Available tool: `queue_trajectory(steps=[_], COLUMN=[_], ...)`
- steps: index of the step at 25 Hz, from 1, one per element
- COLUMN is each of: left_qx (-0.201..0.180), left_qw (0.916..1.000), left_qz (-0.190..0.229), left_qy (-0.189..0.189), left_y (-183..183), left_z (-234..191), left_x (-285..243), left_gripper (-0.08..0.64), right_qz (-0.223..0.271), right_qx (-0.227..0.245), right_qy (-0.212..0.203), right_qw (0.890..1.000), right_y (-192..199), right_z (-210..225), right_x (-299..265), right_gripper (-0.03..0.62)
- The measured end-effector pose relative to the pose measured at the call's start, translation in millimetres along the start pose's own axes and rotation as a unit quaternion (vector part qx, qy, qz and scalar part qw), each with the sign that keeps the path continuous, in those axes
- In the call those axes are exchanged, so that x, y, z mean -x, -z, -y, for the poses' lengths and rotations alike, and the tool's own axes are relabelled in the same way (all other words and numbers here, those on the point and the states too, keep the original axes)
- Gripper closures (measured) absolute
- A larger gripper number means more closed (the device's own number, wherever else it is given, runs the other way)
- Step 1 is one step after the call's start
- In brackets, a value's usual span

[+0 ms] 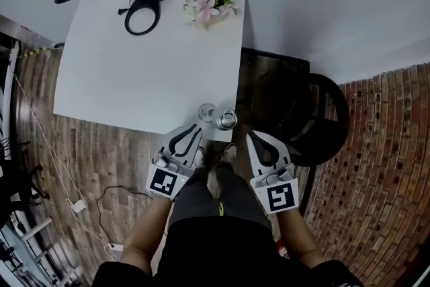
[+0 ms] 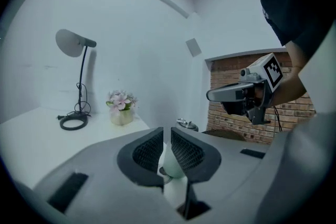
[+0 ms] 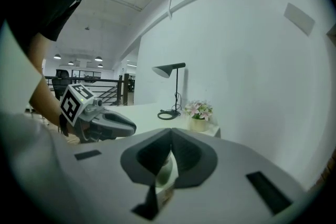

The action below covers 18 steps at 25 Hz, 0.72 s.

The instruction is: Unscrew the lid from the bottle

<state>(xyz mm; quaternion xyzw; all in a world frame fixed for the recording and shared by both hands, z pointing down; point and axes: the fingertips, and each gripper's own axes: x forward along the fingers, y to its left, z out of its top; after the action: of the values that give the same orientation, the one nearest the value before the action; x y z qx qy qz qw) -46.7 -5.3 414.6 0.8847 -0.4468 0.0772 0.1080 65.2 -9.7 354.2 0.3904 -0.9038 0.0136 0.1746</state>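
Two closed grippers [image 1: 193, 130] [image 1: 251, 138], two small containers [image 1: 206, 111] [image 1: 227, 119]

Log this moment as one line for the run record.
left hand-held gripper: shut, empty | right hand-held gripper: shut, empty | bottle: at near edge of table, untouched | stage: before grasp

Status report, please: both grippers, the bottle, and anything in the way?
Left gripper and right gripper shut, empty, short of the table edge. Bottle upright at that edge, lid seemingly on. Clear vessel beside it, nothing blocking.
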Motion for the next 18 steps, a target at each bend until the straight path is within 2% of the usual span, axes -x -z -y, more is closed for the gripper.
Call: queue_trajectory(steps=[1,3,5,6,8,9,12,15,18], left_qx=[0.005,0.009,0.007,0.001,-0.019,-0.032,-0.055,-0.053,-0.061], left_qw=[0.9999,0.9992,0.9981,0.9976,0.9959,0.9949,0.9932,0.9933,0.9926], left_qz=[-0.003,-0.009,-0.015,-0.017,-0.015,-0.012,-0.005,-0.005,-0.009], left_qy=[0.013,0.038,0.058,0.068,0.087,0.094,0.103,0.102,0.105], left_y=[9,24,38,44,51,53,61,69,73], left_z=[2,9,16,19,28,31,36,35,37], left_x=[-6,-17,-30,-37,-53,-61,-79,-89,-96], left_gripper=[0.525,0.366,0.3,0.274,0.221,0.21,0.193,0.189,0.187], right_qz=[0.0,0.0,-0.002,-0.001,0.005,0.009,0.011,0.012,0.018], right_qx=[0.003,-0.001,-0.01,-0.014,-0.022,-0.026,-0.028,-0.034,-0.045], right_qy=[-0.002,-0.007,-0.014,-0.018,-0.028,-0.034,-0.04,-0.038,-0.041], right_qw=[1.0,1.0,1.0,1.0,0.999,0.999,0.999,0.999,0.998], right_y=[3,9,16,18,21,22,29,36,36], right_z=[-1,-2,-4,-5,-8,-10,-16,-18,-21], right_x=[-4,-9,-15,-18,-24,-27,-39,-51,-63], right_gripper=[0.578,0.577,0.576,0.556,0.459,0.418,0.35,0.313,0.305])
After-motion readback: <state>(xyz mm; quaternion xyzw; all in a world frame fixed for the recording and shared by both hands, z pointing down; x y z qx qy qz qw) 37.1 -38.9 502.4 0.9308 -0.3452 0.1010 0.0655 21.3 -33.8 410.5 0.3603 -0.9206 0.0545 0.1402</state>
